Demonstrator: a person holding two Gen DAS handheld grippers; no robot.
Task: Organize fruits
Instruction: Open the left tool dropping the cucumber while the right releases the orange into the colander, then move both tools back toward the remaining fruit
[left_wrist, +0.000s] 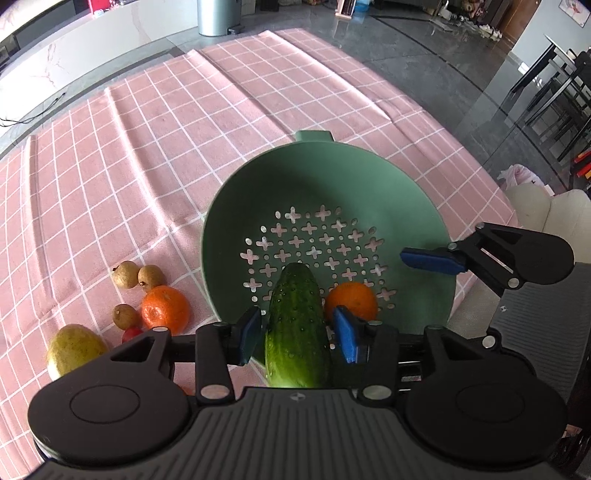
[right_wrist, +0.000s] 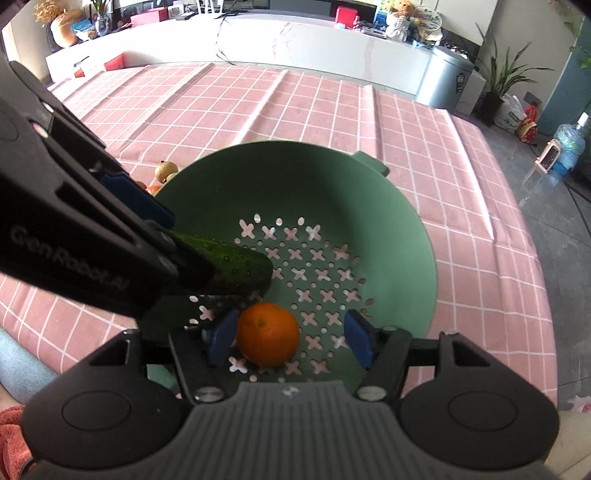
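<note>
Over the green colander (left_wrist: 369, 173), both grippers are at the drop-off step: left gripper (left_wrist: 297, 330) spread with the cucumber (left_wrist: 297, 328) loose between its pads, right gripper (right_wrist: 291, 338) spread around the orange (right_wrist: 267, 334) resting inside; next, probably lift clear and fetch the fruit left of the colander.

The left wrist fisheye looks steeply down along its fingers into a green colander (left_wrist: 369, 177) from close above, the pink checked tablecloth (left_wrist: 147, 147) beyond. The right wrist fisheye looks down into the same colander (right_wrist: 388, 221) from the other side, equally near. Both share its perforated floor, a cucumber (left_wrist: 295, 325) and probably the same orange (right_wrist: 267, 334).
</note>
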